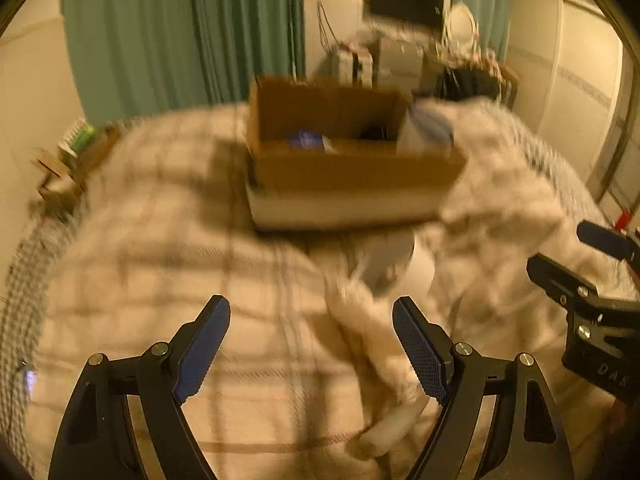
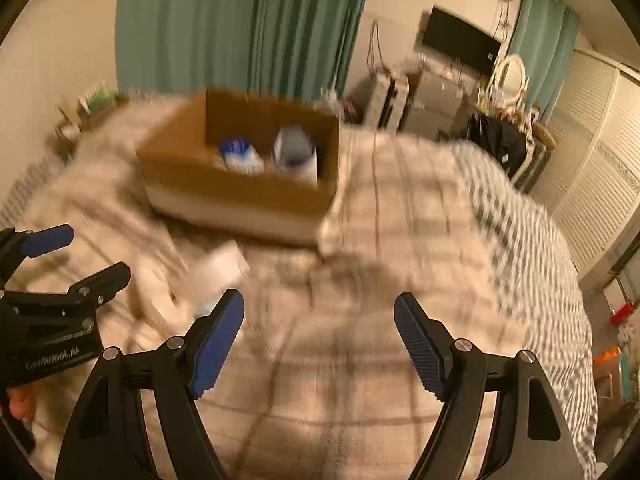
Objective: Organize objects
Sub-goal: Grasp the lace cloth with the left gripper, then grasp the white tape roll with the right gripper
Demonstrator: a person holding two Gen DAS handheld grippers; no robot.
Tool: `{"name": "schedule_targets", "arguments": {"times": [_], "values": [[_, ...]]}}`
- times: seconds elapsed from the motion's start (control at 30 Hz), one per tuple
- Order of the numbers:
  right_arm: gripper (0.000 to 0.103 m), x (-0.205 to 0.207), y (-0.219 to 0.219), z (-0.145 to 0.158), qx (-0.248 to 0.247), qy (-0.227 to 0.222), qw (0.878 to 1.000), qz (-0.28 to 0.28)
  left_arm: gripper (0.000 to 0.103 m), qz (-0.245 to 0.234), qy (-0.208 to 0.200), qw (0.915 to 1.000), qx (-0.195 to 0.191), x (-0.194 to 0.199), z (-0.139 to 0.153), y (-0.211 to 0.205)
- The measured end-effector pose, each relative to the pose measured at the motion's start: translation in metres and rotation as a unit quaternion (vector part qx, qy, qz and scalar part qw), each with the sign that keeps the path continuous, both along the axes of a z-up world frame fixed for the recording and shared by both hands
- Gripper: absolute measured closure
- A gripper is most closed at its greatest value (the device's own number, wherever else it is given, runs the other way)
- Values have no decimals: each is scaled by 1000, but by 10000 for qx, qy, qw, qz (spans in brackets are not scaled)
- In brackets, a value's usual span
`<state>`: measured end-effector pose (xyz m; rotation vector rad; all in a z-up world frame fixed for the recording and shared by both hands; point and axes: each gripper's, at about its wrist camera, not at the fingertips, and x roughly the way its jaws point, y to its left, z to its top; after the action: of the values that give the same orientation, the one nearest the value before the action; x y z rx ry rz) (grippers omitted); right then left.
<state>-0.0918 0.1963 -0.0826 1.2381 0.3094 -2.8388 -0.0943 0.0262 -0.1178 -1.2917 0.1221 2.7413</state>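
Observation:
An open cardboard box [image 1: 352, 168] stands on the bed; it also shows in the right wrist view [image 2: 240, 188]. It holds a blue-and-white pack [image 2: 242, 156] and a white-and-blue container [image 2: 294, 152]. A white round object [image 1: 394, 268] lies in the blanket folds in front of the box, also blurred in the right wrist view [image 2: 218, 266]. My left gripper [image 1: 311, 350] is open and empty just short of it. My right gripper [image 2: 319, 344] is open and empty above bare blanket. Each gripper shows at the edge of the other's view.
The bed has a beige checked blanket [image 2: 380, 280] and a striped sheet [image 2: 532, 256] at the right. A rumpled blanket heap [image 1: 500, 184] sits right of the box. Green curtains [image 2: 240, 20], a TV [image 2: 460, 44] and cluttered furniture stand behind. Both views are motion-blurred.

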Motion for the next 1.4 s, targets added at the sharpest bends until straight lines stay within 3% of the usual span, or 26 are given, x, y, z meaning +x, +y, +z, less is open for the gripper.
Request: {"name": "schedule_targets", "arguments": {"times": [0.2,0.23,0.3,0.33,0.37,0.43,0.63,0.83,1.0,1.4], "values": [[26,-10,10,-17,-247,-251,9994,-37,17,-311,-438,9984,167,-17,-24,13],[26,-10,10,-19,-259,-272,9993,-45,21,-364,-538,9976,246,-22,-29,13],[26,-10,12,-21,-268,-326,9991,-63,50,-452,-671,9963,300,-25,-36,16],[26,-10,11,-21,-262,-339,9991,-67,74,-570,-835,9941,383,-28,-39,18],[26,-9,9,-20,-238,-337,9991,-72,84,-631,-911,9928,447,-29,-41,19],[26,-8,7,-19,-190,-315,9993,-61,95,-591,-868,9933,477,-27,-40,16],[23,-7,-1,-13,-222,-304,9992,148,97,-81,-434,9952,868,-24,3,-24],[14,-23,-31,-11,-242,-416,9965,679,97,150,-11,9989,441,-32,34,-46],[12,-44,-63,-33,244,-758,9903,1137,97,145,-49,9999,25,-37,25,-44],[12,-87,-106,-87,884,-1434,9720,1638,97,297,-490,9981,221,-49,-9,-62]]}}
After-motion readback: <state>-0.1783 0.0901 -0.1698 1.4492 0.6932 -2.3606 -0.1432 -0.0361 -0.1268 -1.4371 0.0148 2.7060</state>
